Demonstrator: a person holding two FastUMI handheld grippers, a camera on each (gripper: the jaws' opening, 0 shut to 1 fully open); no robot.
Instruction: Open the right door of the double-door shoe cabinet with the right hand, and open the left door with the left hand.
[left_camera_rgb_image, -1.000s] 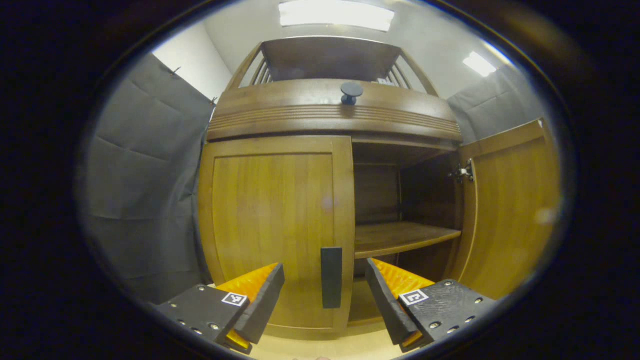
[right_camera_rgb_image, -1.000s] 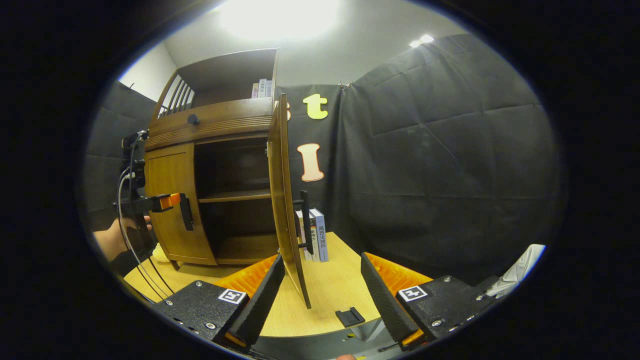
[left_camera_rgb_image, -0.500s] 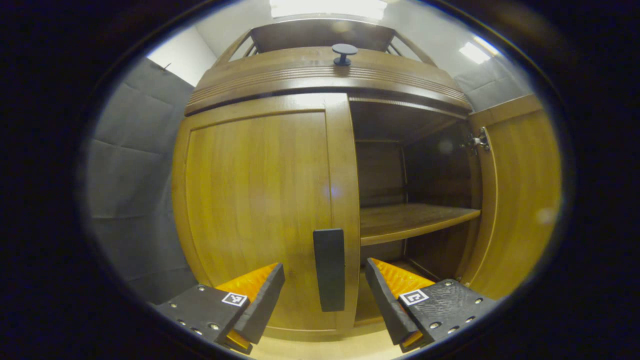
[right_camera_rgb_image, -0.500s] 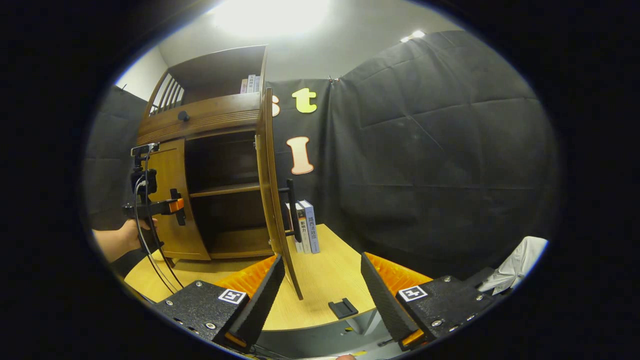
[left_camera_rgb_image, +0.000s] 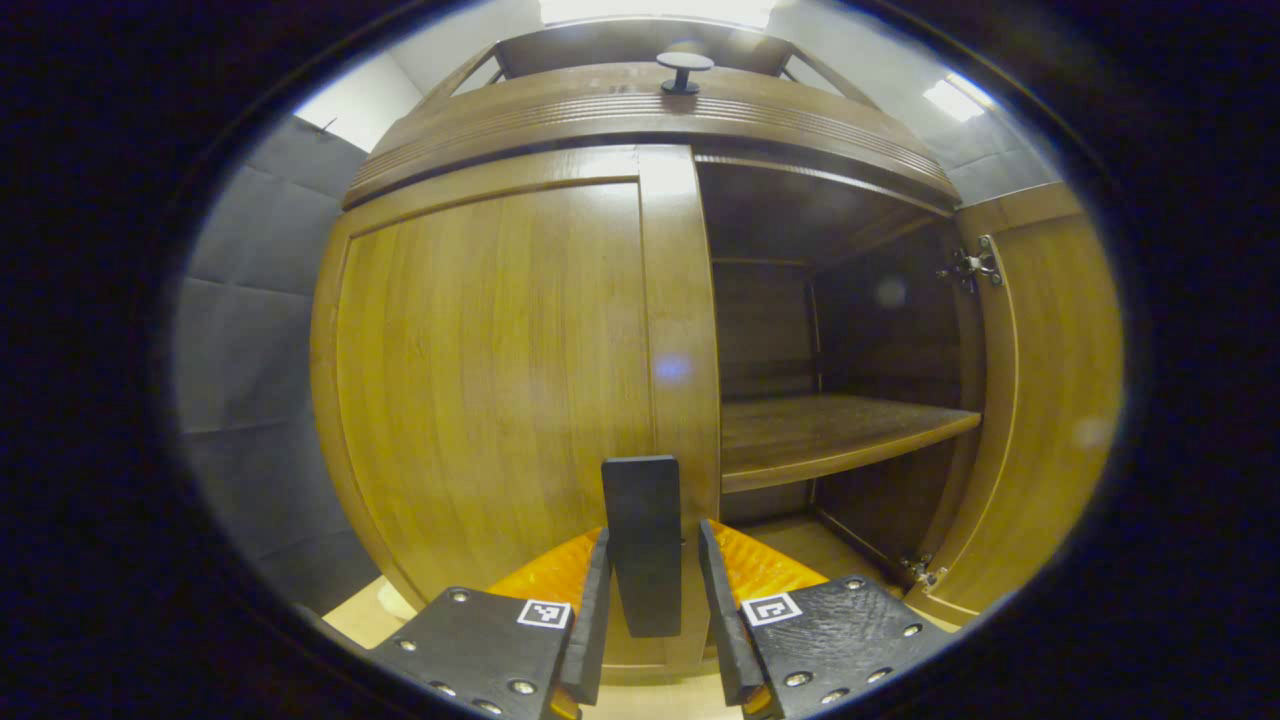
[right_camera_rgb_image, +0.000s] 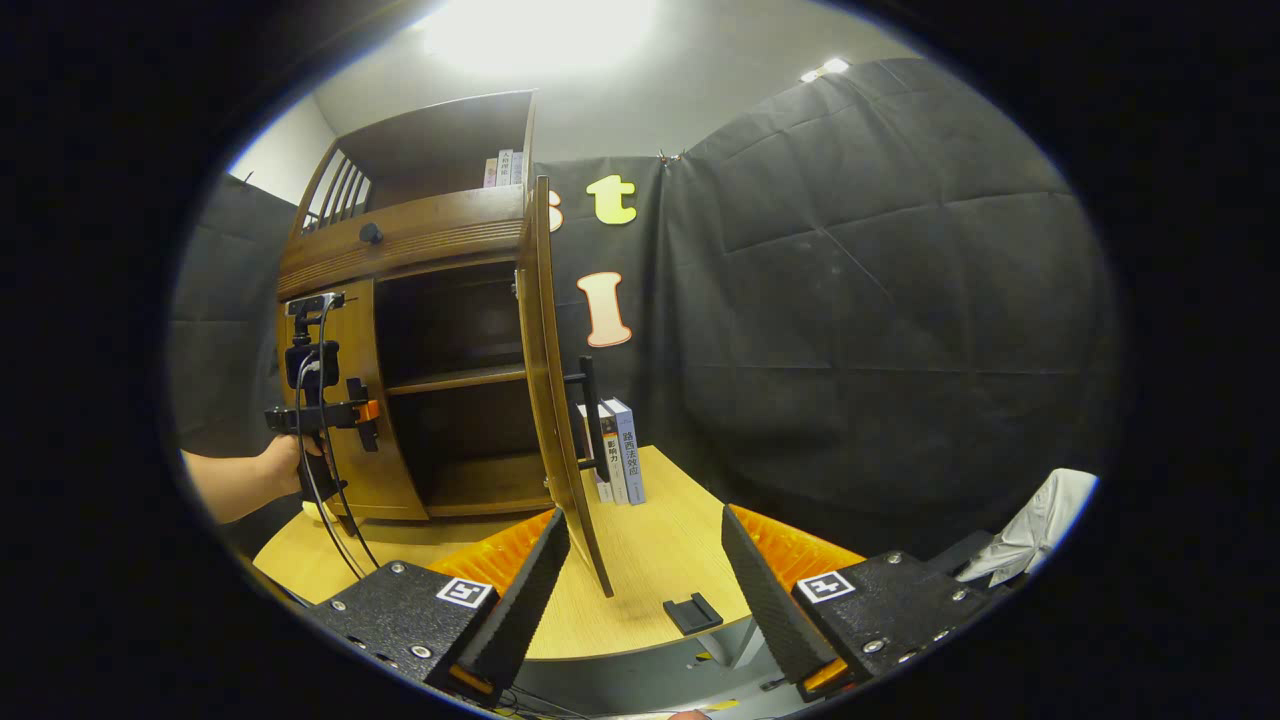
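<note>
Left claw (left_camera_rgb_image: 650, 620) at left door handle (left_camera_rgb_image: 643, 545); right claw (right_camera_rgb_image: 645, 575) released, clear of right door (right_camera_rgb_image: 558, 400).

Left claw fingers narrowed to either side of the dark upright handle; actual contact not discernible. Seen from right gripper view held level by a hand (right_camera_rgb_image: 285, 465) against the shut left door (left_camera_rgb_image: 500, 370). Right claw spread wide above the desk (right_camera_rgb_image: 640, 580), gripping nothing. Cabinet (right_camera_rgb_image: 420, 250) base partly cut off. Right door swung fully out, edge-on, its handle (right_camera_rgb_image: 592, 415) facing away; bare shelf (left_camera_rgb_image: 830, 435) exposed.
</note>
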